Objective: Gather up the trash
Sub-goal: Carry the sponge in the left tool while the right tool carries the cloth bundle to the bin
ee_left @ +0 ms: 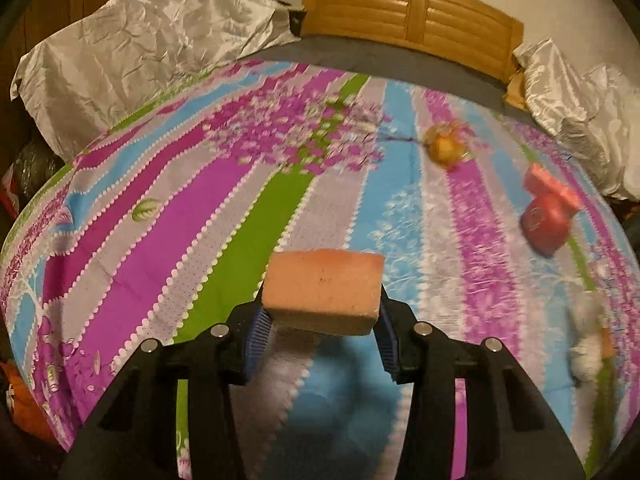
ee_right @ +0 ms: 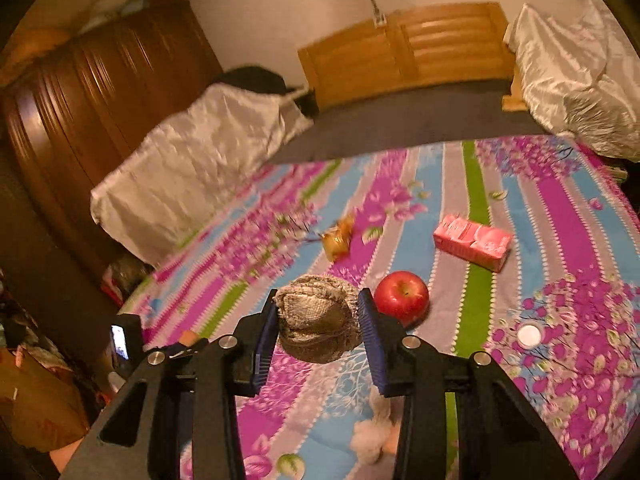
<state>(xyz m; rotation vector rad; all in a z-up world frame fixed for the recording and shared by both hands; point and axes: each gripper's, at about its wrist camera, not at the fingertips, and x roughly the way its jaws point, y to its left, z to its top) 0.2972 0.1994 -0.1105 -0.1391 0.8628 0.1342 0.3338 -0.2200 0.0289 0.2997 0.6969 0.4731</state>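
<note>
Left gripper (ee_left: pixel 322 332): clamped on orange sponge block (ee_left: pixel 322 290), above striped bedspread (ee_left: pixel 160 208). Right gripper (ee_right: pixel 318 334): clamped on crumpled grey wad (ee_right: pixel 318 318), above bedspread, just beside apple (ee_right: pixel 401 294). Advice: keep both grips firm, carry level.

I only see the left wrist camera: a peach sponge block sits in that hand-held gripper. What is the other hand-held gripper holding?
Observer: The right hand-held gripper is shut on a grey-brown crumpled woven ball.
Operator: And the red blur on my right?
Observer: That is a round red apple, with a pink drink carton lying on its side beyond it.
Operator: Anything I miss entirely?
Observer: A small white round cap lies on the striped bedspread, right of the apple.
</note>
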